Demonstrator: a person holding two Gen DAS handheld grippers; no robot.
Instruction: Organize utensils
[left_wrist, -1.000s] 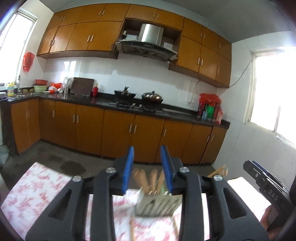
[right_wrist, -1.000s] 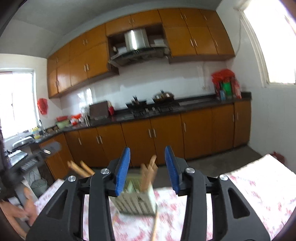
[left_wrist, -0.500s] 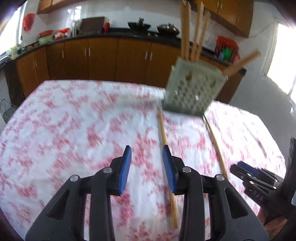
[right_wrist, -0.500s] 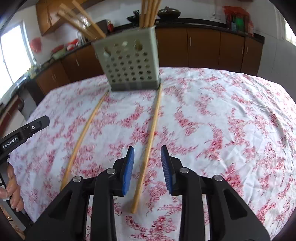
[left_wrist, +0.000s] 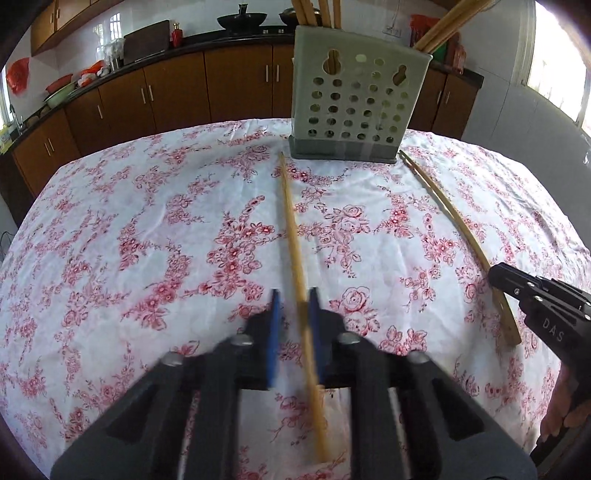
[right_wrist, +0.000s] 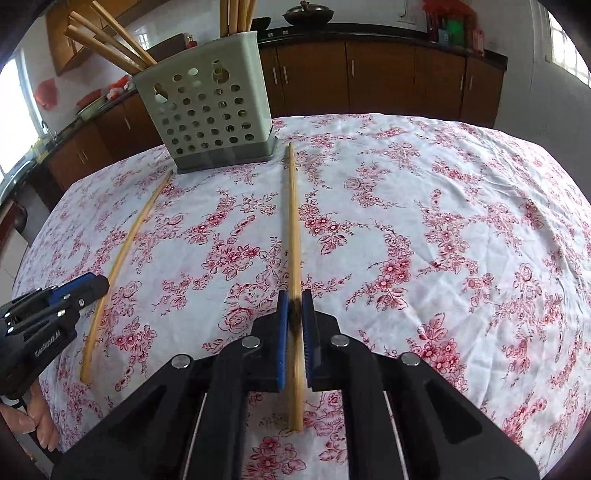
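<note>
A pale grey-green plastic utensil holder with round holes in its walls (left_wrist: 354, 99) stands on its darker base at the far side of a table spread with a white cloth printed with red flowers (left_wrist: 147, 221). Several long bamboo chopsticks already in the holder (right_wrist: 110, 40) stick up out of its top, some upright and some leaning out over one corner.

Two more lie flat on the cloth, each with its far tip just beside a front corner of the holder and its length running away from it, the pair well apart. The left bamboo chopstick (left_wrist: 291, 229) starts at the holder's left corner. The left gripper (left_wrist: 294, 306) is down over the end farthest from the holder, its blue-padded fingers parted with the stick between them; the stick sits close against the right pad with a clear gap on the other side.

The right bamboo chopstick (right_wrist: 293, 221) starts at the holder's right corner. The right gripper (right_wrist: 294, 306) has its blue pads pressed in on both sides of it, clamping it towards its near end while it lies along the cloth.

Behind the holder runs a row of brown wooden kitchen cabinets (left_wrist: 177, 92).
</note>
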